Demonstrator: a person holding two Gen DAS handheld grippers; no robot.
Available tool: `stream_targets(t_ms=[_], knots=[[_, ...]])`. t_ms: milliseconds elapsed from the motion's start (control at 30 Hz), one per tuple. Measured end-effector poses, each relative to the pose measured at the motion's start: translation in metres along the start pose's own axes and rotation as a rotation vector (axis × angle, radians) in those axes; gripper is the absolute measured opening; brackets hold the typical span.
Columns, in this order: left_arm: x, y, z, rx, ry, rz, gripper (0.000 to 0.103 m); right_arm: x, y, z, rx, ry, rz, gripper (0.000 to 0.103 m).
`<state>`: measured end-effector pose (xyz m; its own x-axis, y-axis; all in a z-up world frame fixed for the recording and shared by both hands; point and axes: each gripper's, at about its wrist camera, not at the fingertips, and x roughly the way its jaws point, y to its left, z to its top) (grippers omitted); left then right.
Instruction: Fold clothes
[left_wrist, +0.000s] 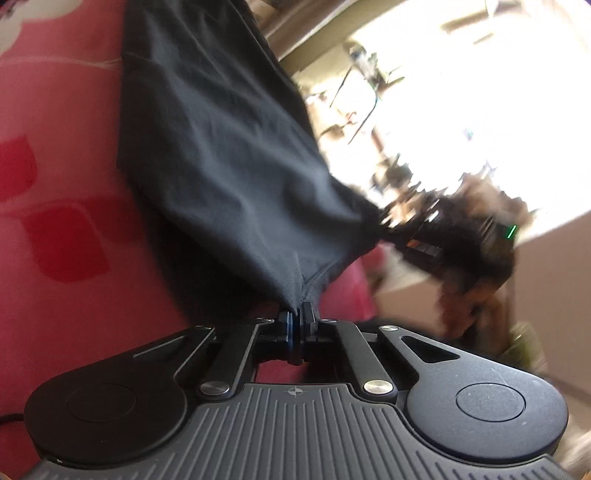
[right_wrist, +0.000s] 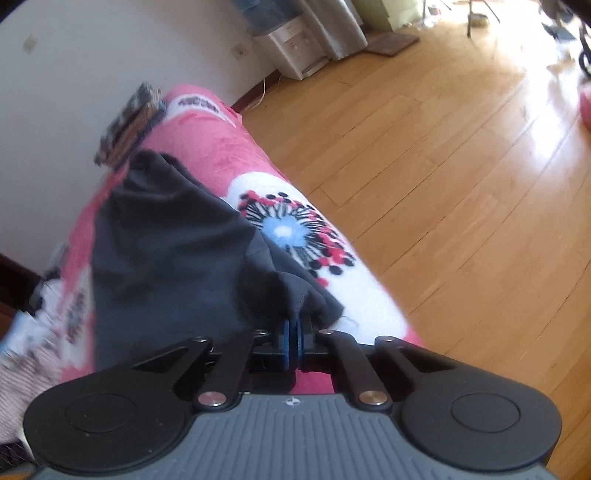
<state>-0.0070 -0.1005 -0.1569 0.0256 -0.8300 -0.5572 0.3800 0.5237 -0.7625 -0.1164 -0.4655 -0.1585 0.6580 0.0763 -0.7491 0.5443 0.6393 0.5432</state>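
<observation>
A black garment is lifted and stretched above a pink blanket. My left gripper is shut on one corner of it, the cloth pinched between the blue pads. In the left wrist view the other gripper shows blurred at the garment's far corner. In the right wrist view my right gripper is shut on a bunched edge of the same black garment, which hangs over the pink blanket with a flower print.
A wooden floor lies to the right of the bed. A white appliance stands against the wall. A patterned folded cloth lies at the bed's far end. Pale striped fabric lies at the left.
</observation>
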Motion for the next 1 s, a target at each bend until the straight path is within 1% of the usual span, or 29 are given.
stream_targets(t_ms=[100, 200, 300, 333, 367, 400, 467, 567, 600, 667, 700, 800, 833, 933, 1000], knots=[[-0.002, 0.011, 0.015, -0.138, -0.033, -0.086, 0.001, -0.009, 0.001, 0.009, 0.067, -0.034, 0.077, 0.003], [-0.004, 0.023, 0.03, -0.275, -0.067, -0.172, 0.001, -0.009, 0.001, 0.024, 0.179, -0.069, 0.168, 0.005], [-0.006, 0.034, 0.045, -0.413, -0.1, -0.258, 0.001, -0.002, -0.005, 0.034, 0.25, -0.086, 0.17, 0.009], [-0.005, 0.038, 0.047, -0.445, -0.106, -0.27, 0.001, 0.0, -0.008, 0.037, 0.275, -0.094, 0.175, 0.02], [-0.004, 0.042, 0.048, -0.478, -0.114, -0.284, 0.001, 0.001, -0.014, 0.037, 0.306, -0.106, 0.19, 0.038], [-0.002, 0.048, 0.049, -0.513, -0.125, -0.295, 0.001, 0.0, -0.021, 0.034, 0.339, -0.12, 0.205, 0.045], [0.002, 0.058, 0.05, -0.579, -0.144, -0.316, 0.001, -0.003, -0.037, 0.028, 0.398, -0.147, 0.236, 0.047], [0.003, 0.069, 0.052, -0.638, -0.162, -0.333, 0.001, -0.011, -0.057, 0.015, 0.442, -0.159, 0.235, 0.047], [0.003, 0.073, 0.053, -0.657, -0.168, -0.339, 0.001, -0.012, -0.061, 0.013, 0.439, -0.152, 0.224, 0.047], [0.003, 0.073, 0.053, -0.656, -0.165, -0.344, 0.001, -0.015, -0.066, 0.006, 0.429, -0.123, 0.197, 0.047], [0.01, 0.067, 0.049, -0.653, -0.159, -0.344, 0.001, -0.016, -0.069, 0.003, 0.425, -0.105, 0.184, 0.047], [0.01, 0.064, 0.04, -0.66, -0.147, -0.351, 0.001, -0.012, -0.074, -0.004, 0.432, -0.042, 0.174, 0.047], [0.009, 0.063, 0.038, -0.665, -0.145, -0.353, 0.001, -0.009, -0.074, -0.006, 0.442, -0.024, 0.191, 0.047], [0.003, 0.068, 0.037, -0.69, -0.149, -0.369, 0.001, -0.001, -0.073, -0.014, 0.513, 0.031, 0.291, 0.047], [0.001, 0.071, 0.038, -0.706, -0.157, -0.381, 0.001, 0.008, -0.07, -0.019, 0.578, 0.084, 0.373, 0.052]])
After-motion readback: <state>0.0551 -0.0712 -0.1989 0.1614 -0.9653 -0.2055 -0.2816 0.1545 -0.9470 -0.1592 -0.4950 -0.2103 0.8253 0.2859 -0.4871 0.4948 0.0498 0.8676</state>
